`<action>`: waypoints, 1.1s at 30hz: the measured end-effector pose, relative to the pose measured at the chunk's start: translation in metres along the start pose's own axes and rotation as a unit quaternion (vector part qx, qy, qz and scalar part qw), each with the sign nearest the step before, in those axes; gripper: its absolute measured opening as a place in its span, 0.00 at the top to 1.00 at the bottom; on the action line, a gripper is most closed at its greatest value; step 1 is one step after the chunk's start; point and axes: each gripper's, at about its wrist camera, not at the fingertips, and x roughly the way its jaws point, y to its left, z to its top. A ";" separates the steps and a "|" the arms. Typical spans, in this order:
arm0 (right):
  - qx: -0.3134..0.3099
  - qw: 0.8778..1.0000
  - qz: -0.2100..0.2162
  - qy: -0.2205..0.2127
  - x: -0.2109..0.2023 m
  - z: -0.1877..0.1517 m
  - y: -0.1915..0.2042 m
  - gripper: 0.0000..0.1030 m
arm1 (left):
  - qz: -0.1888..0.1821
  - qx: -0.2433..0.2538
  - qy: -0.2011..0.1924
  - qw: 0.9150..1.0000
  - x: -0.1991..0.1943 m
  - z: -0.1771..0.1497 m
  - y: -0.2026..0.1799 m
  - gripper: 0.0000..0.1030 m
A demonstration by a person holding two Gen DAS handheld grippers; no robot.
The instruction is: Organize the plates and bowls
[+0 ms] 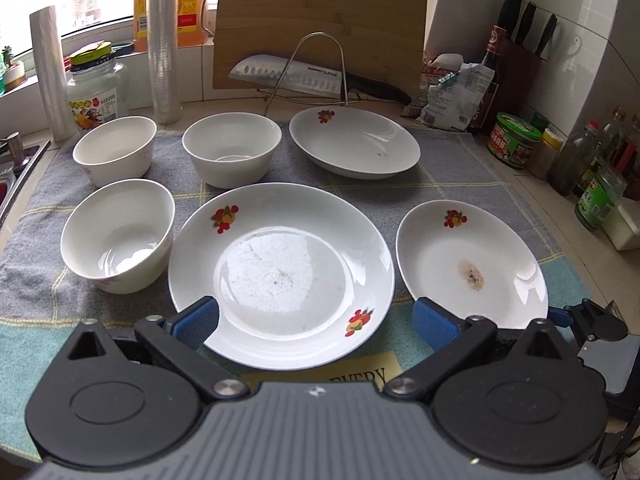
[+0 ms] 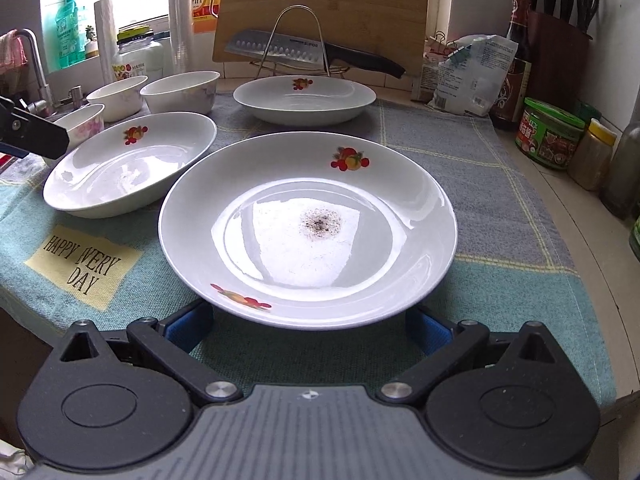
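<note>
Left claw [image 1: 316, 322]: jaws spread wide, empty. Mid plate [image 1: 280, 276] sits straight ahead, its near rim between the blue pads [image 1: 198, 320], seemingly no contact.

Right claw [image 2: 310, 328]: jaws spread wide, empty. Stained plate [image 2: 308, 228] sits straight ahead, its near rim over the gap between the fingers; whether it touches them cannot be told.

Far plate [image 1: 354, 142]: beyond both claws, ahead and slightly right of the left one.

Bowls, three: near bowl [image 1: 118, 236] just left of the left claw's plate; two more [image 1: 114, 150] [image 1: 232, 150] behind it. All upright, apart, unstacked.

Cloth [image 1: 460, 184]: under all crockery.

Knife [image 1: 316, 76]: on a wire rack well beyond the plates, blade exposed.

Hazards, judged:
- Glazed rims are slick; a shallow pinch could let a plate slip and drop onto the cloth or a neighbour.
- Mid plate nearly touches the near bowl; lifting at a tilt may knock it.
- The two claws work close together; paths could cross over the plates.
- Cloth may drag and shift other pieces if a plate is slid, not lifted.
- Residue on the stained plate would soil whatever is stacked on it.
</note>
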 end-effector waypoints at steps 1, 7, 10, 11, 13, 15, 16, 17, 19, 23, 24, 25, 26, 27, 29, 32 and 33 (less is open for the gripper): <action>0.000 1.000 0.000 0.001 0.001 0.001 0.000 0.00 | -0.008 0.002 0.000 1.000 0.003 0.002 0.001 0.01; 0.003 1.000 -0.001 -0.019 0.002 -0.002 -0.001 0.00 | -0.040 0.021 0.013 0.999 0.015 0.007 0.003 0.01; 0.006 1.000 -0.005 -0.026 0.001 -0.004 0.001 0.00 | -0.038 0.040 0.017 0.998 0.020 0.010 -0.002 0.01; 0.006 1.000 -0.006 -0.028 0.000 -0.005 0.001 0.00 | -0.035 0.047 0.019 0.998 0.021 0.011 -0.005 0.01; 0.005 1.000 -0.007 -0.028 0.000 -0.004 0.001 0.00 | -0.036 0.062 0.022 0.997 0.024 0.012 -0.010 0.01; 0.000 1.000 -0.002 -0.024 0.001 -0.003 0.000 0.00 | -0.043 0.072 0.023 0.996 0.027 0.015 -0.015 0.01; -0.003 1.000 0.002 -0.022 0.002 -0.002 -0.001 0.00 | -0.051 0.074 0.026 0.996 0.029 0.018 -0.017 0.01; -0.006 1.000 0.005 -0.018 0.002 -0.001 -0.002 0.00 | -0.058 0.076 0.026 0.995 0.031 0.020 -0.019 0.01; -0.012 1.000 0.012 -0.014 0.003 0.000 -0.003 0.00 | -0.064 0.083 0.022 0.994 0.034 0.025 -0.024 0.01; -0.031 0.999 0.034 -0.011 0.005 0.002 -0.009 0.00 | -0.062 0.085 0.011 0.994 0.042 0.036 -0.035 0.01; -0.036 0.999 0.038 -0.011 0.005 0.002 -0.011 0.00 | -0.063 0.085 0.012 0.994 0.044 0.038 -0.037 0.01; -0.039 0.998 0.042 -0.011 0.005 0.002 -0.012 0.00 | -0.066 0.086 0.012 0.994 0.047 0.041 -0.040 0.01; -0.043 0.998 0.045 -0.012 0.005 0.002 -0.013 0.00 | -0.067 0.086 0.012 0.994 0.049 0.044 -0.043 0.01; -0.045 0.998 0.048 -0.013 0.005 0.001 -0.014 0.00 | -0.069 0.088 0.012 0.994 0.052 0.047 -0.046 0.01; -0.049 0.997 0.053 -0.015 0.004 0.000 -0.017 0.00 | -0.079 0.092 0.018 0.992 0.058 0.053 -0.051 0.01; -0.053 0.997 0.057 -0.016 0.003 -0.001 -0.019 0.00 | -0.091 0.096 0.027 0.991 0.068 0.060 -0.058 0.01; -0.055 0.997 0.058 -0.015 0.002 -0.001 -0.020 0.00 | -0.093 0.100 0.031 0.990 0.072 0.063 -0.062 0.01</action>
